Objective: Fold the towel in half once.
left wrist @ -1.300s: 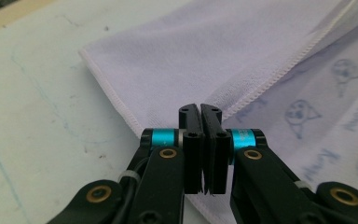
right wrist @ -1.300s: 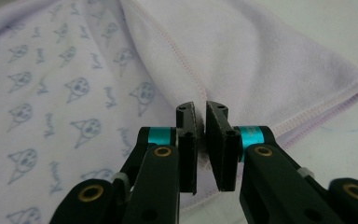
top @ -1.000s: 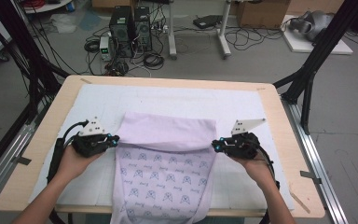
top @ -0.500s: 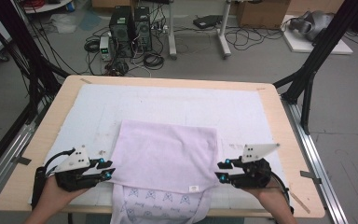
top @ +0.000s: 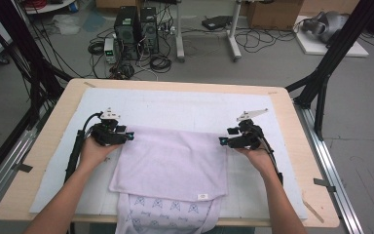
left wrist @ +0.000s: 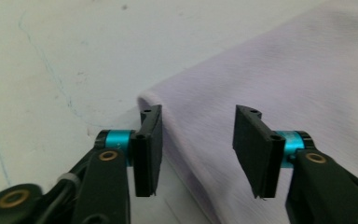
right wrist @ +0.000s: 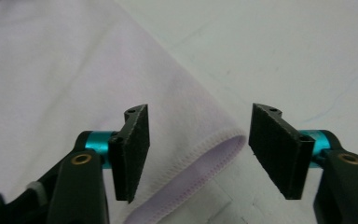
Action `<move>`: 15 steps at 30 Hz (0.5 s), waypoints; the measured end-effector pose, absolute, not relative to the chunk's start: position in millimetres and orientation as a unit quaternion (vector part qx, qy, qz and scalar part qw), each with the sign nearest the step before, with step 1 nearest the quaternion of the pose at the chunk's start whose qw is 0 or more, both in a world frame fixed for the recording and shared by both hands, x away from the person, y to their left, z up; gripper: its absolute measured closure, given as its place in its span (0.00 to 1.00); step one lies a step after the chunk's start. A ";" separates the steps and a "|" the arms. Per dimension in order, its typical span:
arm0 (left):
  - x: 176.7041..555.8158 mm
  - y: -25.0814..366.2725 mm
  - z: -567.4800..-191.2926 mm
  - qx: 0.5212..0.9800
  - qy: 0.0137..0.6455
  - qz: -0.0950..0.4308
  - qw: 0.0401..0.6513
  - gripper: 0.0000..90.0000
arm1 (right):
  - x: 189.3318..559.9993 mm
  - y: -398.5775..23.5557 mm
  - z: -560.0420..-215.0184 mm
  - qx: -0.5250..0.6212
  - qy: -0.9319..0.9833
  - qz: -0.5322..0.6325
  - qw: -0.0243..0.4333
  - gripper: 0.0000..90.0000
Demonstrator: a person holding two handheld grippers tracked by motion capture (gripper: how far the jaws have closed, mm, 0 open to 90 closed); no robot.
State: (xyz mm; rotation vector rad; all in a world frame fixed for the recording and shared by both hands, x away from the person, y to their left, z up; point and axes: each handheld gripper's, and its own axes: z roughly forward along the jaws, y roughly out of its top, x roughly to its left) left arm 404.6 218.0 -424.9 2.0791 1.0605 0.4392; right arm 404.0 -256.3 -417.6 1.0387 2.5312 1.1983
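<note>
A lilac towel [top: 170, 161] lies folded on the white mat, its plain side up, and a patterned part hangs over the table's front edge. My left gripper [top: 130, 137] is at the towel's far left corner, my right gripper [top: 221, 141] at its far right corner. Both have just been opening their jaws. In the left gripper view the open gripper [left wrist: 198, 149] straddles the towel's folded edge [left wrist: 284, 79] without pressing it. In the right gripper view the open gripper [right wrist: 198, 154] stands over the stitched hem corner [right wrist: 214, 140], pads clear of it.
The white mat [top: 175, 105] covers most of the wooden table [top: 292, 126]. Black frame posts stand at the table's left and right. Computers and cables lie on the floor beyond the far edge.
Both hands drew the towel's upper layer toward the front edge, covering most of the patterned side. The jaws opened and let it go. The hands have since moved back to the far corners.
</note>
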 end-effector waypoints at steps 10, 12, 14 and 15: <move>432.9 203.0 -426.5 0.818 0.412 0.177 0.360 0.96 | 429.5 -246.3 -428.7 0.333 0.873 0.349 0.075 0.97; 440.7 203.7 -405.9 0.806 0.415 0.203 0.370 0.97 | 438.2 -244.3 -405.5 0.332 0.866 0.355 0.115 0.97; 450.5 206.1 -375.9 0.796 0.411 0.229 0.382 0.97 | 447.5 -241.9 -373.2 0.325 0.862 0.358 0.155 0.97; 455.2 207.5 -358.7 0.789 0.410 0.243 0.389 0.97 | 452.9 -241.6 -355.3 0.323 0.859 0.358 0.172 0.97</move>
